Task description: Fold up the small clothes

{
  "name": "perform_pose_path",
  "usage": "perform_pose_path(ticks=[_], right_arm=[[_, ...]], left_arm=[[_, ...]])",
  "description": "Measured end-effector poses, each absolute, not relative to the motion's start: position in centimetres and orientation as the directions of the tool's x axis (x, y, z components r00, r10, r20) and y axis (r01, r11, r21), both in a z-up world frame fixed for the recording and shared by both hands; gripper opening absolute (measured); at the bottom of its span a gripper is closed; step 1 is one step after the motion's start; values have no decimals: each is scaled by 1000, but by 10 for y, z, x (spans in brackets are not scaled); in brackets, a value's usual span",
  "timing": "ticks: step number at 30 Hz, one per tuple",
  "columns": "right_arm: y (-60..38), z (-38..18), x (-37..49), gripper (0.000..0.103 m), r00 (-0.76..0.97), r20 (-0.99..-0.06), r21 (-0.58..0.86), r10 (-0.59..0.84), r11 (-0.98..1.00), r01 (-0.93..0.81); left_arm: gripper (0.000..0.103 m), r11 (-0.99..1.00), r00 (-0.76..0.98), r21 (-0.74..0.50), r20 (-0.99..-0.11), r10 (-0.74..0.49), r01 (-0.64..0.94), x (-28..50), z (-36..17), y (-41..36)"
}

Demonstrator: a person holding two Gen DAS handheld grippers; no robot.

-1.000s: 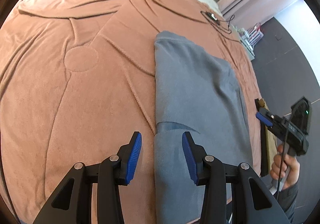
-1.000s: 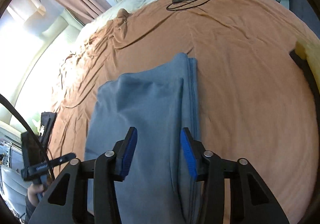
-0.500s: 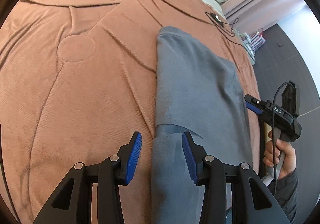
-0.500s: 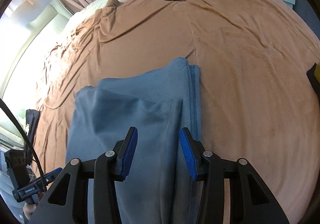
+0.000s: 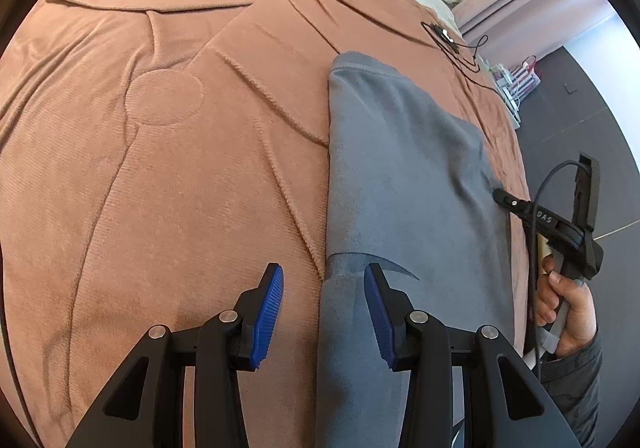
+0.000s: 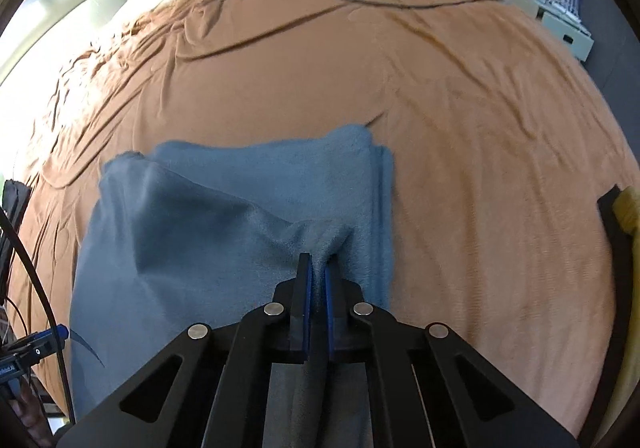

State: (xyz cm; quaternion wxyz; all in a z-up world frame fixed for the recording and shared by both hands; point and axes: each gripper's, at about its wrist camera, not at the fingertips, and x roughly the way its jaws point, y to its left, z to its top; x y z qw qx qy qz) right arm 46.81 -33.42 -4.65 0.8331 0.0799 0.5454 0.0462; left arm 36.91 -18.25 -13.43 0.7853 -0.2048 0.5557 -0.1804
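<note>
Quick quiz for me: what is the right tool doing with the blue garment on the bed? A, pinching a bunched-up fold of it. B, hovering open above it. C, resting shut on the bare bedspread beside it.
A: the right tool has its blue pads closed on a raised fold of the blue garment, which puckers up between them.

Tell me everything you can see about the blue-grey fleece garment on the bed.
The blue-grey fleece garment looks soft and fuzzy and lies folded lengthwise into a long strip on the brown bedspread. Stacked layers show along its right edge in the right wrist view. The right gripper is shut on a pinched ridge of it near that edge. The left gripper stands open over its other long edge, pads not pressing.
</note>
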Motion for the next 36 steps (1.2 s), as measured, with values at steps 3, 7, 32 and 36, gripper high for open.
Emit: perform_pose_path(ticks=[3, 7, 32, 36], right_arm=[[-344, -41, 461, 2, 424, -888, 220, 177, 974, 53], [-349, -56, 458, 2, 390, -907, 217, 158, 970, 111], [-397, -59, 349, 52, 311, -854, 469, 417, 875, 115], [-408, -60, 328, 52, 323, -824, 524, 465, 842, 128]], left_arm=[[44, 848, 308, -527, -799, -516, 56, 370, -135, -183], [44, 846, 292, -530, -802, -521, 54, 369, -137, -184], [44, 823, 143, -565, -811, -567, 57, 337, -149, -190], [44, 827, 132, -560, -817, -562, 56, 327, -148, -187]])
